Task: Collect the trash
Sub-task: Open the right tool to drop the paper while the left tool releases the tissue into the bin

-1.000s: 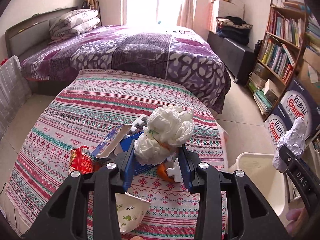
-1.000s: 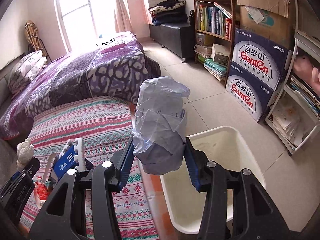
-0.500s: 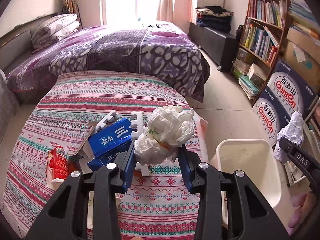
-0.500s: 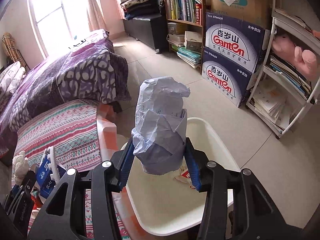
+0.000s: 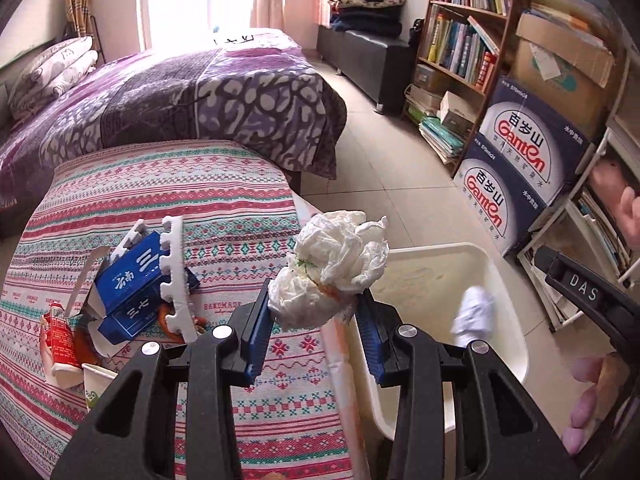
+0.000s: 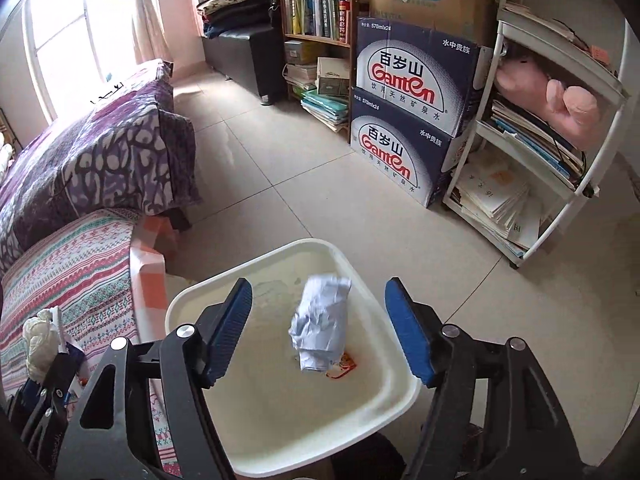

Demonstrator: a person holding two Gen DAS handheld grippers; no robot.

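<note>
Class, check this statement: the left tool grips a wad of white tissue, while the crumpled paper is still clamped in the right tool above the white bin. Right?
Not quite. The right tool is opening and the crumpled paper is loose over the white bin, as the right wrist view shows. The left tool does grip the tissue wad.

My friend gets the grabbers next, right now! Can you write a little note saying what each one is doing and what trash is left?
Right gripper: jaws opening over the white bin; the paper ball is loose, dropping into the bin.
Left gripper: shut on the tissue wad, beside the bin, not over it yet.
Done: paper ball released; a wrapper lies in the bin.
Left: drop the tissue wad in, then collect the blue box, red carton and paper cup from the striped cloth.
</note>
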